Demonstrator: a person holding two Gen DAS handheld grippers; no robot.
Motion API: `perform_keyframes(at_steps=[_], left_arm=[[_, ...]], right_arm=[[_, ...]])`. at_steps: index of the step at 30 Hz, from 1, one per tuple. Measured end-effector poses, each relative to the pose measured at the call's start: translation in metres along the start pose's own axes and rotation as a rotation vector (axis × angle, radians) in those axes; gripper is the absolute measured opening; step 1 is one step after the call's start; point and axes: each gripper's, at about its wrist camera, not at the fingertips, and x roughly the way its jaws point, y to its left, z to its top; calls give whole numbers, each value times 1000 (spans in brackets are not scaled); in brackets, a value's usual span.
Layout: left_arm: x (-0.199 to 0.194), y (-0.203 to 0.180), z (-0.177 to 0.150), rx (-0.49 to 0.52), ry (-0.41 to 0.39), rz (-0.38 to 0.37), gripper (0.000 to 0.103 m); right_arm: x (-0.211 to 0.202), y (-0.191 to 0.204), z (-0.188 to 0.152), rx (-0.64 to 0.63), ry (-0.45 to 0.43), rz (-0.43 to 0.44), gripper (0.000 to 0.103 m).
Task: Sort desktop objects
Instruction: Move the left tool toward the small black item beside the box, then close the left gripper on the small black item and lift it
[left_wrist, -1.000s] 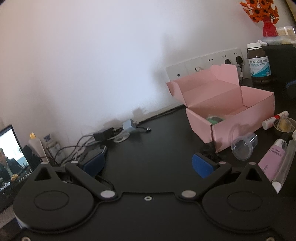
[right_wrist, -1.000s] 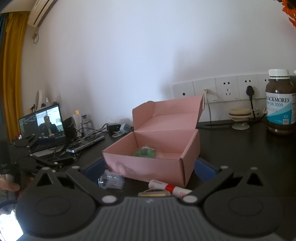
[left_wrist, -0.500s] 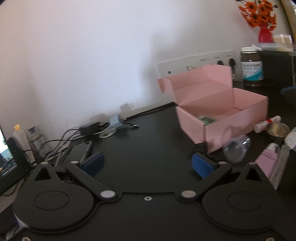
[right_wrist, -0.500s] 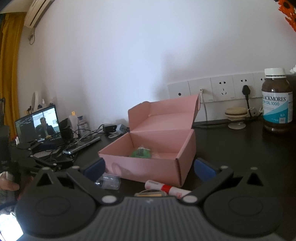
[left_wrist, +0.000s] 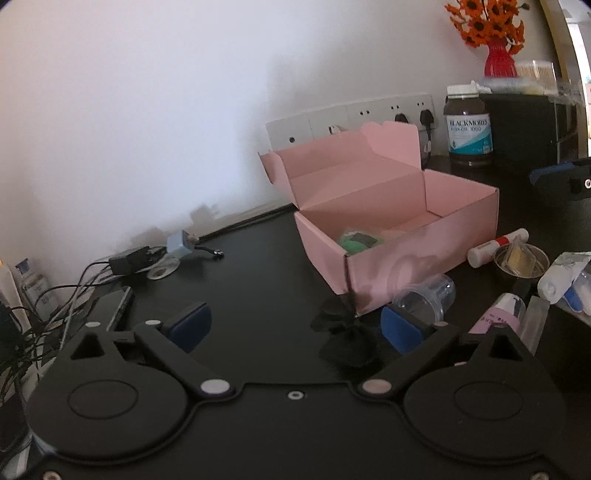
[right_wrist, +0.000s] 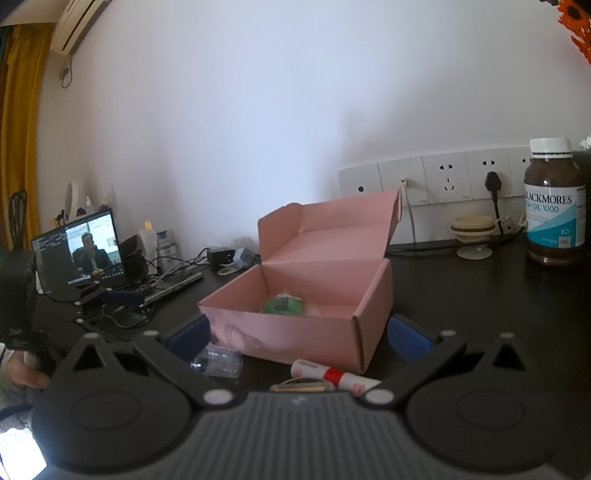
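While left claw (left_wrist: 295, 328) closes on nothing | right claw (right_wrist: 299, 334) agape | matte pink cardboard box (left_wrist: 413, 251)

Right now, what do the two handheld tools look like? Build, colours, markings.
Both match: the left tool and right tool have matte black bodies with two round disc housings, triangular cutouts, black linkage arms with silver pivot pins, and blue fingertip pads. The right tool also shows a grey ribbed panel at its base. No cables visible.
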Motion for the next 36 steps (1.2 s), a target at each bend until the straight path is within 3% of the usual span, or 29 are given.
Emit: perform_keyframes(at_steps=[3,13,15,20,22,25,27,31,33,36], left_arm=[[6,-4,1,28,22,-6,92],[10,-1,1,28,35,-12,88],[12,0,1,22,46,-19,76],[13,4,0,-8,52,-31,73],[13,6,0,-14,56,-35,64],[13,7,0,-25,60,-43,63],[14,8,0,-30,68,-54,49],[17,8,0,-30,87,-64,48],[18,7,-1,-25,93,-66,31],[18,7,-1,-27,98,-67,30]], right_arm=[[0,0,0,-3,-2,-1,102],[-1,1,0,-6,-3,2,102],[-1,1,0,-5,-2,2,102],[0,0,0,4,-1,3,102],[0,-1,0,6,1,2,102],[1,-1,0,9,4,3,102],[1,-1,0,12,5,2,102],[1,-2,0,18,6,2,102],[1,-3,0,21,6,0,102],[1,-3,0,25,6,0,102]])
